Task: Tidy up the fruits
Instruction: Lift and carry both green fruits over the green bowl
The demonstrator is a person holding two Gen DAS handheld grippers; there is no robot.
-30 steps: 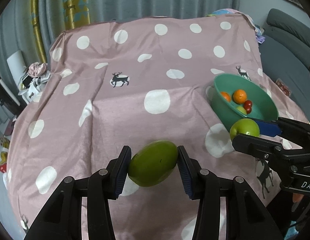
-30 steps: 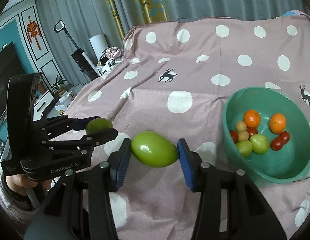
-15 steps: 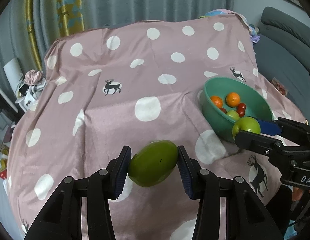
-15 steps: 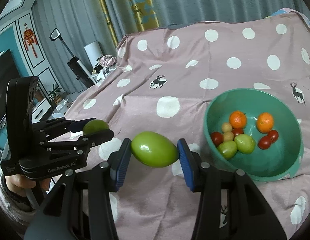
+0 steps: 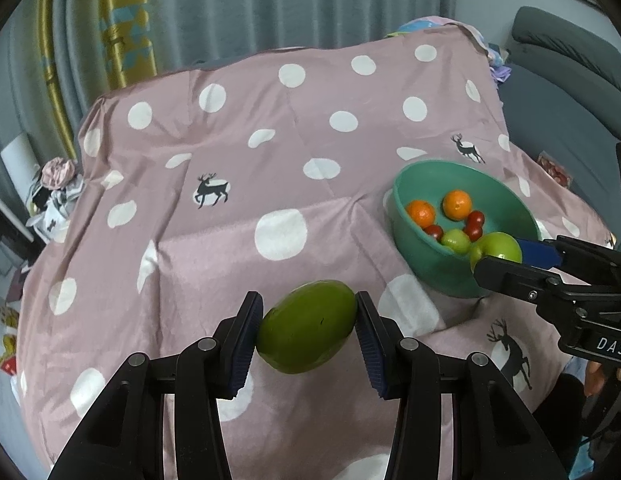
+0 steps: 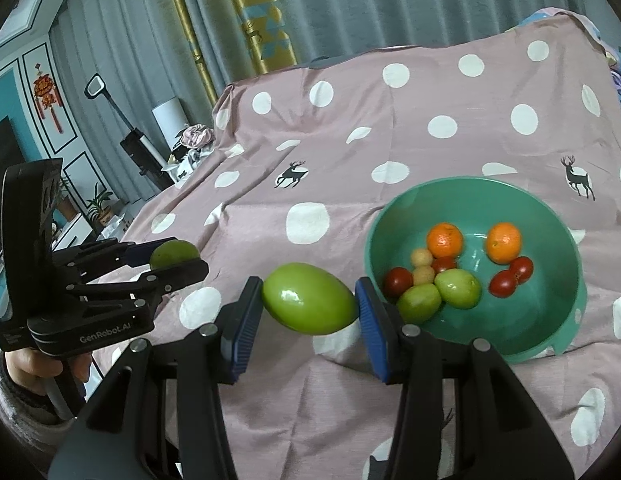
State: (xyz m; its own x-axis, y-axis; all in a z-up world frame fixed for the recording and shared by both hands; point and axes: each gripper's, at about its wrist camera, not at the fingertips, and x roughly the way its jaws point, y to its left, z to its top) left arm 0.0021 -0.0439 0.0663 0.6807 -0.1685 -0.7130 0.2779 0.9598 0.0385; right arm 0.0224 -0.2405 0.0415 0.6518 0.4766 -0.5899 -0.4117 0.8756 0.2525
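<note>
The left gripper (image 5: 306, 326) clamps a dark green mango (image 5: 306, 328); the right gripper (image 6: 308, 300) clamps a brighter green mango (image 6: 309, 298), with the teal bowl (image 6: 550, 332) of 10 small fruits just to its right.

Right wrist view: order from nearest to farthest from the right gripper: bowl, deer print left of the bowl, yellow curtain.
From the right gripper:
1. Bowl, just right of the fingers, on the cloth.
2. Deer print, further up the cloth, near centre.
3. Yellow curtain, behind the covered table's far edge.
</note>
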